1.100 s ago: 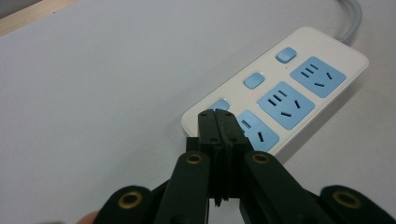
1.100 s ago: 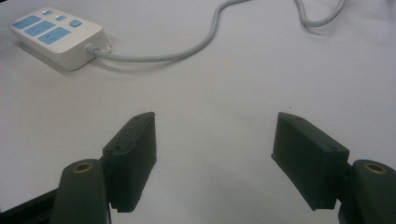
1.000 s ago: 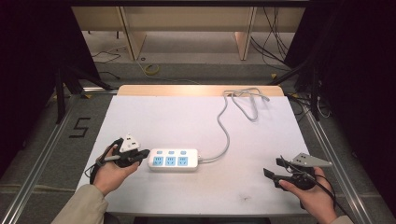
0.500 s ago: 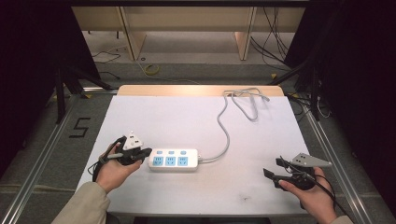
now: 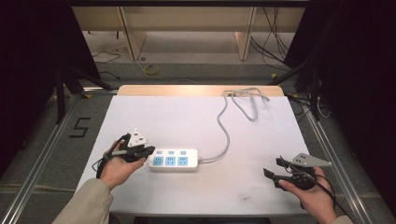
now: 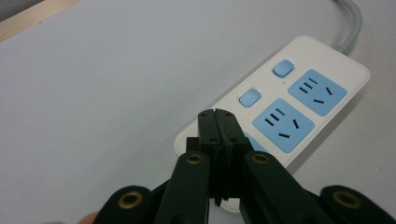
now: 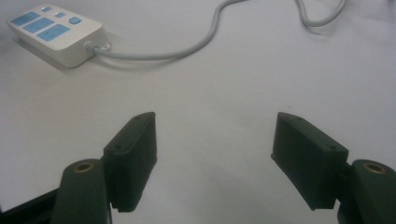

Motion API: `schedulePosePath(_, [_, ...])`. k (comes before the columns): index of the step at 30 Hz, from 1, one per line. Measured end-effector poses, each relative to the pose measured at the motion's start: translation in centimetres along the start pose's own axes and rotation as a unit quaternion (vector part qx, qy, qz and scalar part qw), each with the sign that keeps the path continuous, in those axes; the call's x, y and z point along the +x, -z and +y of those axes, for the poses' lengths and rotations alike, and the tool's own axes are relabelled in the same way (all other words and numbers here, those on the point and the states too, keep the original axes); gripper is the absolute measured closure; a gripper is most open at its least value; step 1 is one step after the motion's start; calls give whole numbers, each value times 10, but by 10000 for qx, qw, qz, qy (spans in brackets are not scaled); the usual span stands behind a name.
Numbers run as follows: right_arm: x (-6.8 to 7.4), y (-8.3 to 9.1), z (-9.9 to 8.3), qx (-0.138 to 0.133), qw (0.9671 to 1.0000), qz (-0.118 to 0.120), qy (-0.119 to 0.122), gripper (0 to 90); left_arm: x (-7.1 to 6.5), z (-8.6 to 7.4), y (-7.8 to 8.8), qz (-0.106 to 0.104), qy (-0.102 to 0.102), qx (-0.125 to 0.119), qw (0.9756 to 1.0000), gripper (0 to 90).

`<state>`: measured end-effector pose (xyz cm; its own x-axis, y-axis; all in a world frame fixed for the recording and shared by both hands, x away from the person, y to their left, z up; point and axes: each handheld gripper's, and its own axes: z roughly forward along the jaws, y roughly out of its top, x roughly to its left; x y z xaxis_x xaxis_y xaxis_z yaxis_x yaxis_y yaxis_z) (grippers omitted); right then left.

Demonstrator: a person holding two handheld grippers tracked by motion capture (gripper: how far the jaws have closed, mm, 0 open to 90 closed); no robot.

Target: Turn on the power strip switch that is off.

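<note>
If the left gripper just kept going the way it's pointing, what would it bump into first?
Most likely the white power strip: the shut left gripper points at its near end, by the blue buttons. Whether it already touches is unclear.

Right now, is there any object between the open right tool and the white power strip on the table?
Nothing visible stands in the way. Between the right tool and the power strip lies only bare white table. The strip's grey cable curves away toward the far edge, off that line. The shut left tool sits at the strip's other end.
</note>
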<state>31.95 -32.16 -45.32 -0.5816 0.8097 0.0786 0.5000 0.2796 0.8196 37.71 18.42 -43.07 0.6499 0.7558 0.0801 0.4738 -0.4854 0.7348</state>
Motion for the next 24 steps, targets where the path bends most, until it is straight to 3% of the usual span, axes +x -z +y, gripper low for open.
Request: schedulePosePath(24, [1,0,0,11,10000,8,-9,310,-4,13,-9,-76,-152,74,9998,898])
